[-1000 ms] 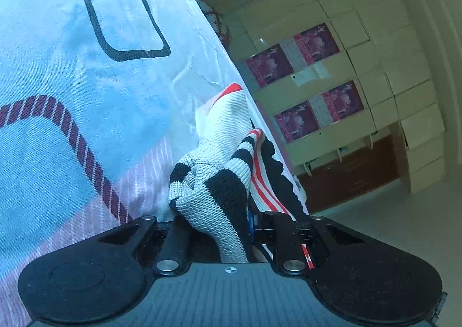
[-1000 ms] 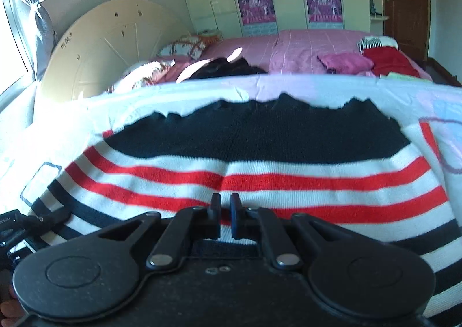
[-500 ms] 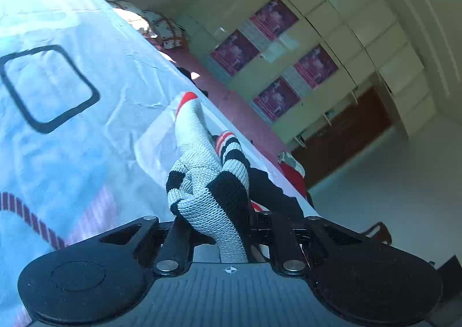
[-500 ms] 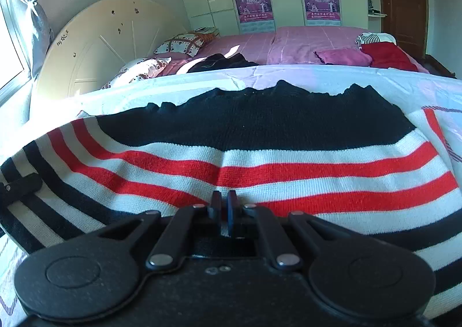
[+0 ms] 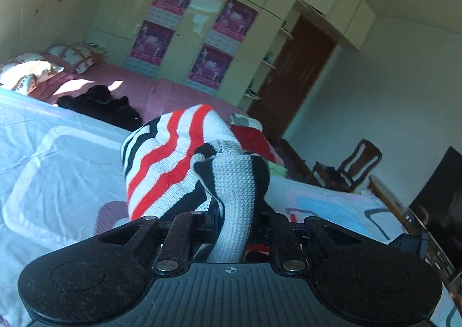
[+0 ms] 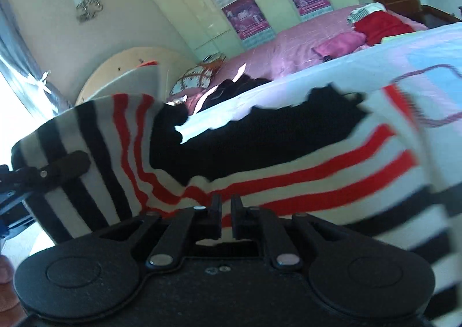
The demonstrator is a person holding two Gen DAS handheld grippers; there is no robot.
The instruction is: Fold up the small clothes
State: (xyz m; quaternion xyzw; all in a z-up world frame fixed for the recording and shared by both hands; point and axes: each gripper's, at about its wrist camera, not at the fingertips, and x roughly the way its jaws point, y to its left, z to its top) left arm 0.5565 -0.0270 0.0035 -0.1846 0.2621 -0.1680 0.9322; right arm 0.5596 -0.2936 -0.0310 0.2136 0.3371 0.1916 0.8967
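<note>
The striped knit sweater, banded black, white and red, lies across the pale patterned bedspread on the near bed, with its left end lifted clear of the cover. The left gripper has its jaws closed on a thick bunch of that knit. The right gripper has its jaws nearly together, pinching the sweater's near edge.

It looks light, soft and stretchy, so I expect it to sag and swing between the two holds rather than keep any shape. A thin pinch may slip off a loose knit; the ribbed hem or a seam would give firmer purchase than a gathered bunch.

Beyond it are a pink bed, a dark garment heaped on it, a red garment farther right, and pillows at the far left. A wardrobe with posters fills the far wall. Nothing sits on the bedspread where the fold would land.
</note>
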